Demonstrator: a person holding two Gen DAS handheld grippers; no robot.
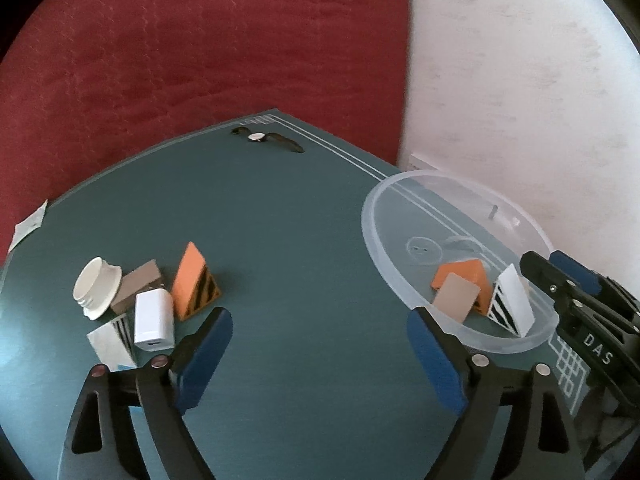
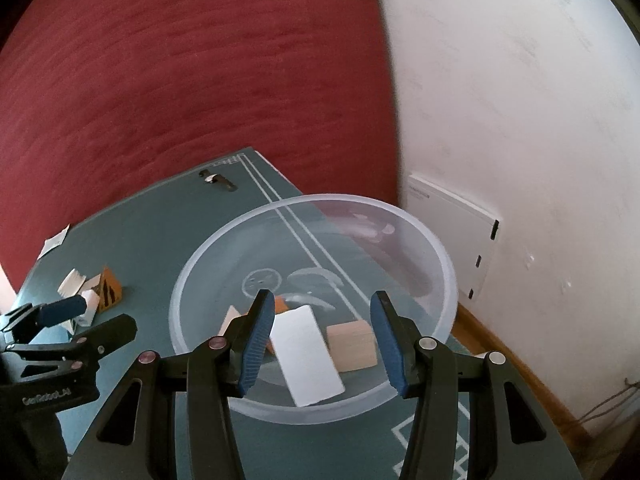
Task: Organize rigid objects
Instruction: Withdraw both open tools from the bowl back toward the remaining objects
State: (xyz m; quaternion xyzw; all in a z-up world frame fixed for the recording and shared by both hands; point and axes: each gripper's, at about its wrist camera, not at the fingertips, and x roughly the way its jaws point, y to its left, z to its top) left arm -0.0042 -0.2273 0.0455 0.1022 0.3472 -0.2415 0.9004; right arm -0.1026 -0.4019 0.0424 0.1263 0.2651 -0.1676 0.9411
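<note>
A clear plastic bowl sits on the right of the teal mat. In it lie an orange wedge, a tan block and a white striped wedge. On the left, a pile holds a white threaded cap, a brown block, a white charger, an orange striped wedge and a white striped wedge. My left gripper stands wide open beside the pile, nothing between its fingers. My right gripper hovers open over the bowl's near rim.
A wristwatch lies near the mat's far corner. A paper slip sits at the left edge. A red sofa stands behind the table and a white wall to the right, with a white flat box leaning against it.
</note>
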